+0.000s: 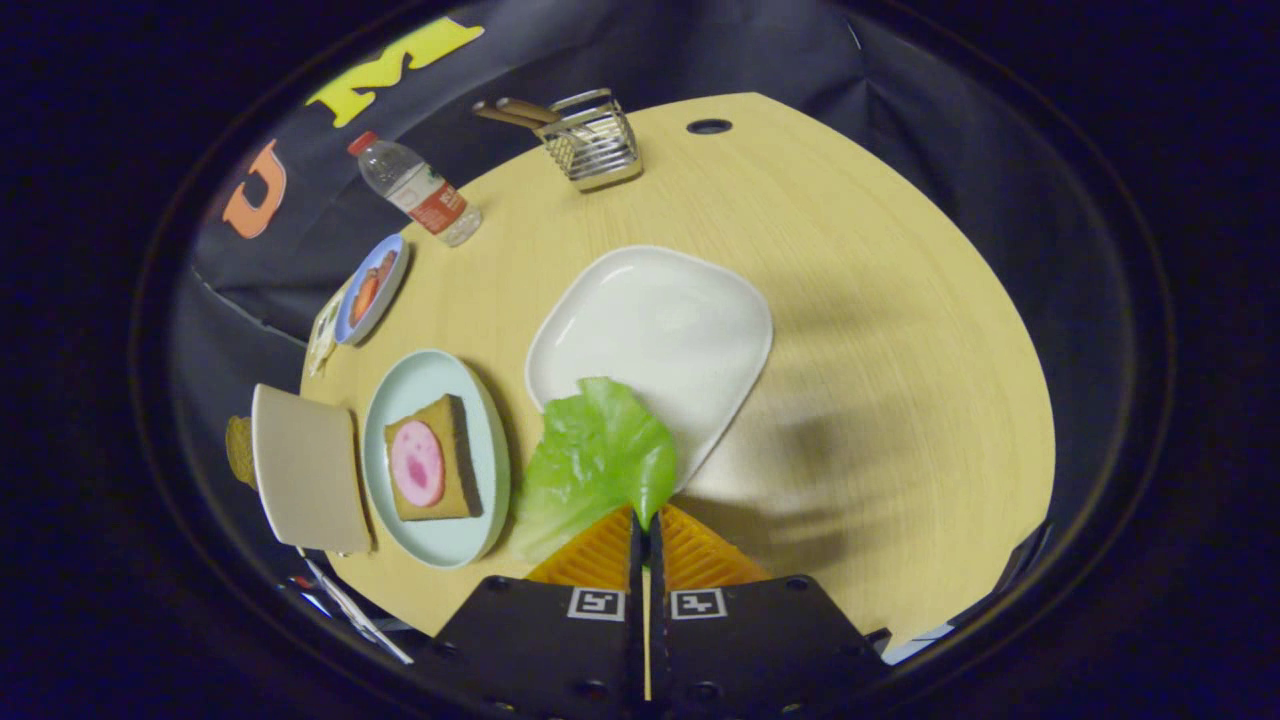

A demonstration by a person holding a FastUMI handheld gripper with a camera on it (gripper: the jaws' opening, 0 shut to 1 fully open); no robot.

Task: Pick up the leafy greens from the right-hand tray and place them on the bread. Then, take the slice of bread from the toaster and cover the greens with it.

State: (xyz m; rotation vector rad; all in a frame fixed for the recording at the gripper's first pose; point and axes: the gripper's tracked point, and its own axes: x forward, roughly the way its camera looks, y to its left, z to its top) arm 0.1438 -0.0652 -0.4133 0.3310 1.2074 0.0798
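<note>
Gripper fingers pinch leafy greens — above white tray.

The lower stem of the leafy greens is hidden where the gripper pinches it between its closed fingers. The leaf covers the near corner of the white tray and a strip of the bench. The toaster hides most of the bread slice behind it. What lies on the small blue plate is too small to tell. The two handles disappear into the wire holder.
</note>
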